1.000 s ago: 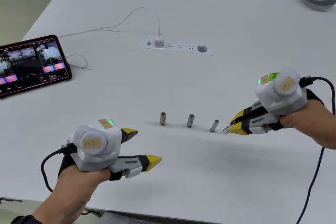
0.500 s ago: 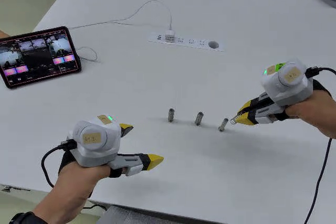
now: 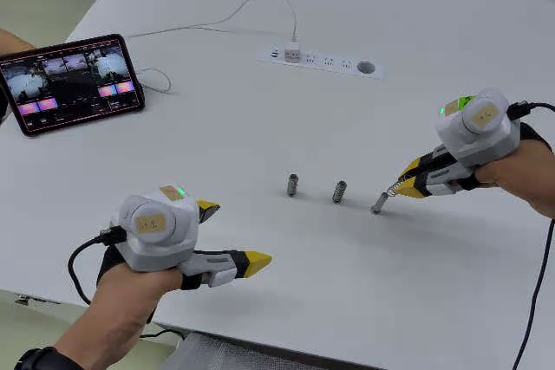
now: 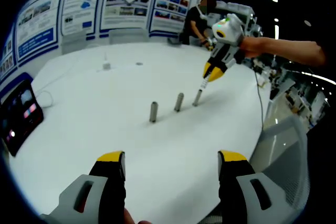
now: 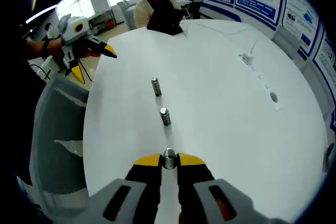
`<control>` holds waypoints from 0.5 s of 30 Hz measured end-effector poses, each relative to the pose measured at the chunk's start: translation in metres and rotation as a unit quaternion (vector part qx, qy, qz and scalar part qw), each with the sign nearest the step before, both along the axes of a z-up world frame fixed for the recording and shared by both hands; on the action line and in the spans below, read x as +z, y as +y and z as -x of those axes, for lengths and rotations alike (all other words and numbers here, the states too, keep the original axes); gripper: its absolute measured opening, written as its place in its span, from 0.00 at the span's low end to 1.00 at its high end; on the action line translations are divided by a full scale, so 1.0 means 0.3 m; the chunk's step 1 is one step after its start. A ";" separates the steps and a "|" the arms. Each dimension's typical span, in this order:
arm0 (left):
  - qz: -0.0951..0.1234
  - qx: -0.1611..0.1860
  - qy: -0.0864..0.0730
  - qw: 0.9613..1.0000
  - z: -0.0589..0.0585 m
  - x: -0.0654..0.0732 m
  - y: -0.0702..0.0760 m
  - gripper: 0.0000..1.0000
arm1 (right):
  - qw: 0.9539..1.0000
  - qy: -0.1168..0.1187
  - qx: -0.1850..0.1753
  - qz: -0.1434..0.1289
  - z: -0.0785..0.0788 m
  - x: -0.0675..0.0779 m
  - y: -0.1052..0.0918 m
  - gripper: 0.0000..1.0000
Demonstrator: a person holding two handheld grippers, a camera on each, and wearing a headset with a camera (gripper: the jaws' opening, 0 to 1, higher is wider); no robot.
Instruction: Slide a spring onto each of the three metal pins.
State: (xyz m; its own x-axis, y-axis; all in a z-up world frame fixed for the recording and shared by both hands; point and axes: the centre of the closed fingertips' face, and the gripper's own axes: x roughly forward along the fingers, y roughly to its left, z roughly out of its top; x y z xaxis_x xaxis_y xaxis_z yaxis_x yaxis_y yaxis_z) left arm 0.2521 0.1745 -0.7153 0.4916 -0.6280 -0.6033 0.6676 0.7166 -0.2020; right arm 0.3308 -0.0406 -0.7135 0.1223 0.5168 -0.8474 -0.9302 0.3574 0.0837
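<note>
Yellow-tipped right gripper (image 3: 405, 181) pinches spring (image 3: 393, 188) near 3rd pin (image 3: 379, 204); left gripper (image 3: 234, 233) wide open, empty.

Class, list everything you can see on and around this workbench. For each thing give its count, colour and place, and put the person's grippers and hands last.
table: one, white, under everything
pins wearing springs: two, grey, left and middle of the row
bare pin: one, grey, right end of the row
spring: one, silvery, in the right gripper's jaws, beside the bare pin's top
tablet: one, black, screen lit, table's left side
power strip: one, white, far side, with plug and cable
chair: one, grey mesh, near edge
left gripper: one, white with yellow tips, open, near edge
right gripper: one, same colours, shut on the spring
left hand, right hand: one each, holding the grippers
</note>
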 end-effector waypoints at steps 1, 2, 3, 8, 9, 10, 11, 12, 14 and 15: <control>0.000 0.000 0.000 1.000 0.000 0.000 -0.001 0.73 | 1.000 0.000 0.001 0.001 -0.001 -0.004 0.002 0.12; 0.001 0.000 0.001 1.000 0.000 0.000 -0.002 0.73 | 1.000 0.001 0.002 0.001 -0.001 -0.007 0.004 0.12; 0.001 0.000 0.001 1.000 0.000 -0.001 -0.002 0.73 | 1.000 0.002 0.003 0.002 -0.001 -0.011 0.006 0.12; 0.002 -0.002 0.002 1.000 -0.004 0.001 -0.013 0.73 | 1.000 0.002 0.008 0.005 -0.004 -0.023 0.013 0.12; 0.002 -0.002 0.002 1.000 -0.005 0.004 -0.015 0.73 | 1.000 0.002 0.009 0.006 -0.003 -0.024 0.013 0.12; 0.003 -0.002 0.001 1.000 -0.006 0.006 -0.017 0.73 | 1.000 0.003 0.009 0.006 -0.003 -0.026 0.014 0.12; 0.004 -0.002 0.001 1.000 -0.008 0.007 -0.018 0.73 | 1.000 0.004 0.010 0.007 -0.002 -0.028 0.015 0.12; 0.004 -0.002 0.001 1.000 -0.009 0.006 -0.018 0.73 | 1.000 0.004 0.012 0.007 -0.002 -0.030 0.015 0.12; 0.003 -0.002 0.001 1.000 -0.008 0.007 -0.018 0.72 | 1.000 0.004 0.015 0.009 0.000 -0.036 0.017 0.12; 0.003 -0.002 0.001 1.000 -0.008 0.006 -0.017 0.73 | 1.000 0.005 0.016 0.010 0.001 -0.038 0.018 0.12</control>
State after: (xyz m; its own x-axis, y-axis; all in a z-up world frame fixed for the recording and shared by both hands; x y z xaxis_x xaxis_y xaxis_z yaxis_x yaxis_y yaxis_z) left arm 0.2545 0.1692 -0.7135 0.4878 -0.6332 -0.6009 0.6700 0.7128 -0.2072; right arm 0.3304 -0.0353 -0.7250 0.0971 0.5026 -0.8590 -0.9404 0.3289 0.0861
